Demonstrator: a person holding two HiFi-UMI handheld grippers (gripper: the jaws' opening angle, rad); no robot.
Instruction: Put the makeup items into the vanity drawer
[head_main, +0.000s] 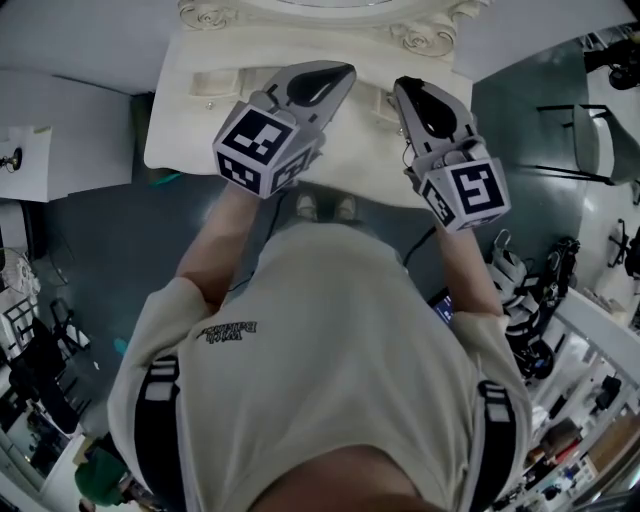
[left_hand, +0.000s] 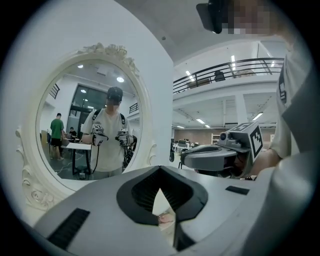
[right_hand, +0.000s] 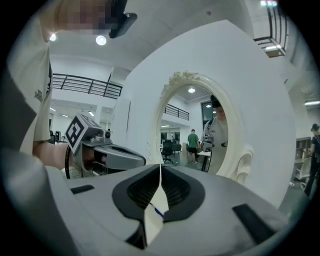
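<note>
Bright ceiling lights (right_hand: 101, 40), sharp focus, fisheye edges, dark corners

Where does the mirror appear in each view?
Head view: mirror at the top edge, only its carved frame showing.
Left gripper view: mirror fills the left half.
Right gripper view: mirror stands right of centre.
Shared landmark: the right gripper, seen in all three views.

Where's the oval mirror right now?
The oval mirror stands at the back of the white vanity, ahead of the left gripper and right gripper; left of centre in the left gripper view, right of centre in the right gripper view.
</note>
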